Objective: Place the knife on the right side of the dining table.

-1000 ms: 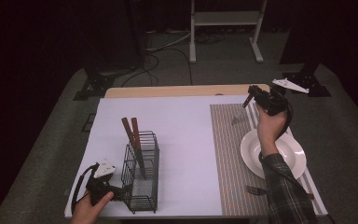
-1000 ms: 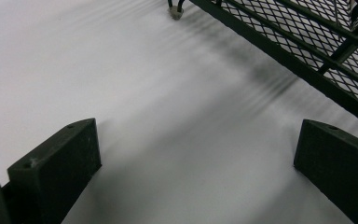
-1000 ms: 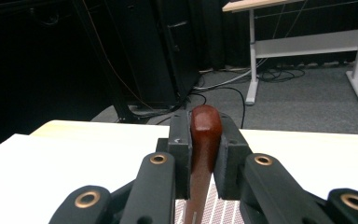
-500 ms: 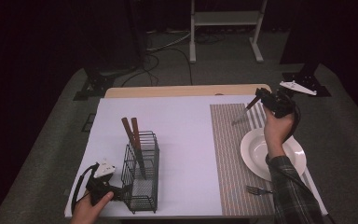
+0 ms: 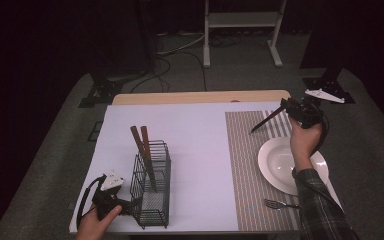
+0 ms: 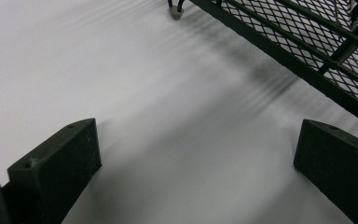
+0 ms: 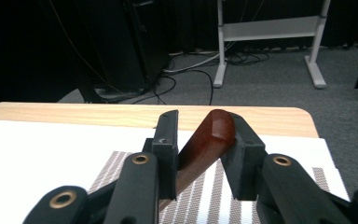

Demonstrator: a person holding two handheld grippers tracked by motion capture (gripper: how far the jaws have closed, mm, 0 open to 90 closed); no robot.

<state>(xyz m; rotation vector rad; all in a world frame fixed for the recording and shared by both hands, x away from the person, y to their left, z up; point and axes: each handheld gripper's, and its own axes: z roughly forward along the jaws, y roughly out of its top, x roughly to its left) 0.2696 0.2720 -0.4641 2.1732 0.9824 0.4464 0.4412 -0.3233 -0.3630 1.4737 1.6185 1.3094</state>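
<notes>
Your right gripper (image 5: 286, 106) is raised above the far end of the striped placemat (image 5: 245, 165), jaws clamped on the brown wooden handle (image 7: 200, 149) of a utensil. In the right gripper view the rounded handle end stands up between the jaws, pointing away from you. In the high view the utensil's dark working end (image 5: 260, 126) slants down and toward your left, clear of the mat. Its type cannot be determined.

Your left gripper (image 5: 111, 199) rests low on the white table cover (image 5: 200, 150) at the near left corner, jaws spread wide with nothing between them. In the left gripper view the wire-mesh base of the caddy (image 6: 307, 51) lies just beyond the jaws.

The black wire caddy (image 5: 152, 182) already holds two wooden-handled utensils (image 5: 141, 142), leaning toward the far left. It lies well apart from the held utensil, to your left and nearer to you. If the caddy is the destination, you would carry the utensil across the table cover and tip its long axis upright, working end down. The right hand carries; the left gripper is nearer the caddy and could steady it.

A white plate (image 5: 280, 167) and a fork (image 5: 280, 204) lie on the placemat.
</notes>
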